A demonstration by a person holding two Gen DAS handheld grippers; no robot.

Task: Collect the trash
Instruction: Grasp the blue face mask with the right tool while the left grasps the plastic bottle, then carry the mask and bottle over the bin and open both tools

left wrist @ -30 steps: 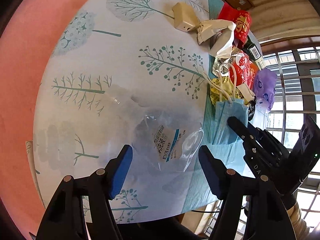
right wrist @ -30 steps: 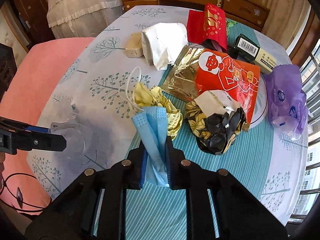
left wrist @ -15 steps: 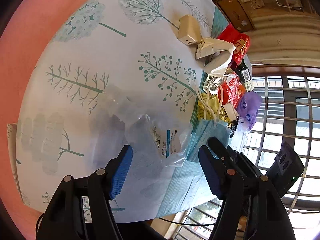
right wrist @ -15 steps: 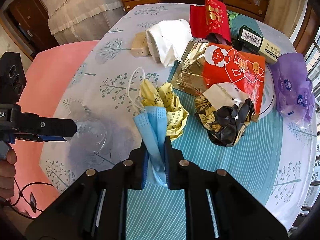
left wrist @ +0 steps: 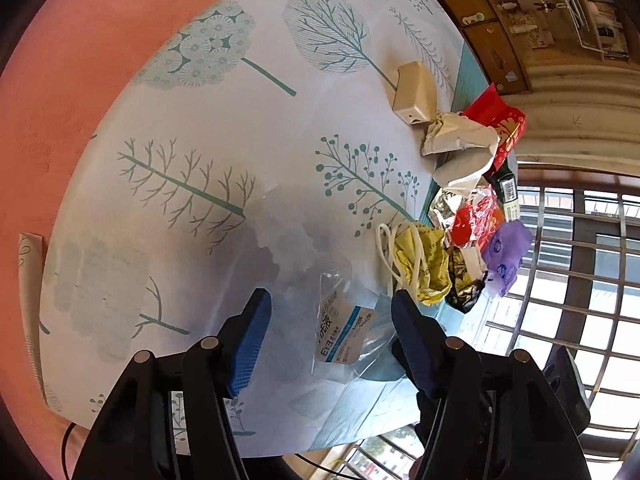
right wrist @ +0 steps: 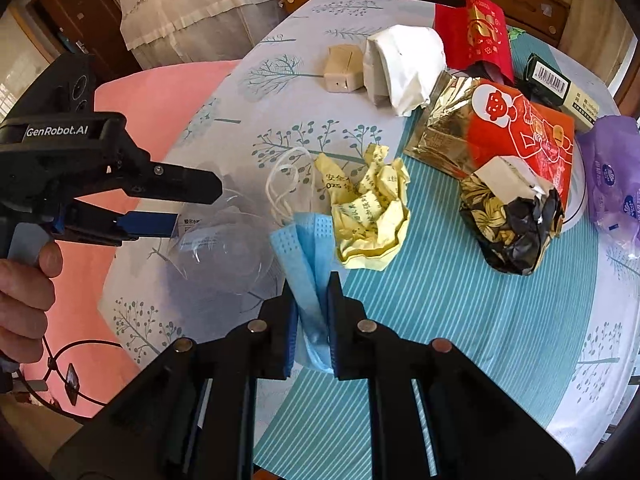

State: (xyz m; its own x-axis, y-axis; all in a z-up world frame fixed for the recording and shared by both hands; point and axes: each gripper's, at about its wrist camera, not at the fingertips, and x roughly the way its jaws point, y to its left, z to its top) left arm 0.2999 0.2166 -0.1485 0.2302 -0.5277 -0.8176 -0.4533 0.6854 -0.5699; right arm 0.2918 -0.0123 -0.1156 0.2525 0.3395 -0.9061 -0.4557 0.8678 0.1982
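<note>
Right wrist view first: the right gripper (right wrist: 311,312) has its fingers clamped on a folded blue face mask (right wrist: 306,256), whose lower end is hidden between the pads while its white ear loops (right wrist: 286,184) trail over the tabletop (right wrist: 460,312). Just beyond the mask lies a crumpled yellow paper (right wrist: 370,216), touching it or nearly so. Farther back sit a black-and-gold wrapper (right wrist: 514,220), a red snack bag (right wrist: 516,128), a white paper bag (right wrist: 404,66) and a small beige box (right wrist: 342,68). A purple packet (right wrist: 612,184) is cut off at the right edge.

Over to the left wrist view: the left gripper (left wrist: 332,336) has its fingers spread wide, either side of a clear plastic bag (left wrist: 340,332) with a printed label. That bag is hard to read against the cloth, and I cannot tell whether either pad touches it. Behind the right-hand finger, a black body that seems to be the other gripper is mostly hidden.
</note>
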